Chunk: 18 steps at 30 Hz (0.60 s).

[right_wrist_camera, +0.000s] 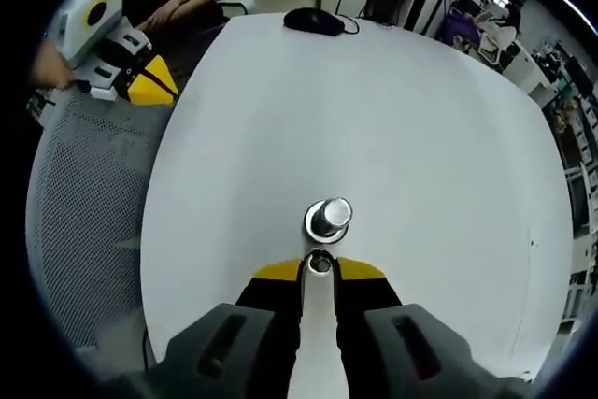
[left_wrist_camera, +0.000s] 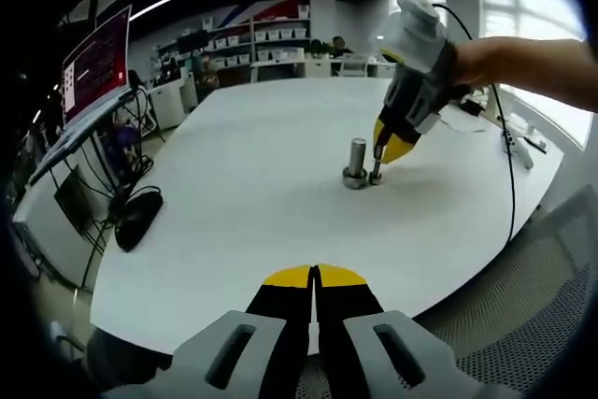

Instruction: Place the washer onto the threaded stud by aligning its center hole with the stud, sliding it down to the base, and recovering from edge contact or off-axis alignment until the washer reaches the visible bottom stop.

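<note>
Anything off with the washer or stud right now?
Yes. The right gripper holds the small silver washer down at table level beside the upright metal stud, not above its top, so the hole isn't lined up with the stud. The white table shows no spill or damage. The left gripper is shut, away from the stud.

Washer [right_wrist_camera: 320,263] beside upright stud [right_wrist_camera: 330,216]; stud on table.

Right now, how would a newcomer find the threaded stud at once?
Look at the big white table. Near its middle stands the threaded stud, a short upright metal post on a round base. The washer beside it is smaller, gripped by the right gripper.
</note>
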Each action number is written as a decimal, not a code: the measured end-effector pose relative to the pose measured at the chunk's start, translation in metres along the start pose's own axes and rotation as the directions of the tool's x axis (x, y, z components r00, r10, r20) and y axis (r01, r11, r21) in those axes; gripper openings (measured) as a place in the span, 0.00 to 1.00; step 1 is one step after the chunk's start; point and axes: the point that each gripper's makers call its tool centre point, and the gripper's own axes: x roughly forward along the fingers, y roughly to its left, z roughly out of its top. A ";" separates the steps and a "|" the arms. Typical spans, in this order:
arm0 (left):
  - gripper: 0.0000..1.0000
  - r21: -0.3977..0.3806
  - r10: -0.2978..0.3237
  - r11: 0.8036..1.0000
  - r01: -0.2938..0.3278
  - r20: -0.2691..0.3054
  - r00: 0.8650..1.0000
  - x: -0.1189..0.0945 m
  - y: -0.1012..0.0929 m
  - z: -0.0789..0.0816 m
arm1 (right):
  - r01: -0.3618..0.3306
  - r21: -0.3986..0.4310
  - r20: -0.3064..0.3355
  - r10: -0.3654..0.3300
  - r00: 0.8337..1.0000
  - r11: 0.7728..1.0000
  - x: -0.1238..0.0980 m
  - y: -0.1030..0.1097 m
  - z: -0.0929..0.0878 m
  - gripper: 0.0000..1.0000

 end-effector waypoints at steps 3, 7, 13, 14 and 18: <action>0.00 -0.002 0.001 1.000 -0.001 0.003 1.000 0.000 0.000 0.000 | 0.000 -0.009 -0.019 0.000 1.000 1.000 0.006 0.001 -0.002 0.14; 0.00 -0.004 0.001 1.000 -0.001 0.004 1.000 0.000 0.000 0.000 | -0.001 -0.001 -0.038 0.001 0.999 1.000 0.015 0.001 -0.006 0.14; 0.00 -0.007 0.002 1.000 -0.002 0.009 1.000 0.000 0.001 0.001 | 0.015 0.033 -0.024 -0.015 1.000 0.999 0.020 -0.001 -0.008 0.22; 0.00 -0.007 0.002 1.000 -0.002 0.010 1.000 -0.001 0.001 0.001 | 0.010 0.038 -0.024 -0.009 1.000 0.999 0.019 0.001 -0.010 0.28; 0.00 -0.006 0.001 1.000 0.000 0.011 1.000 0.000 0.001 0.001 | 0.017 0.097 0.003 -0.017 1.000 0.995 0.010 0.004 -0.017 0.31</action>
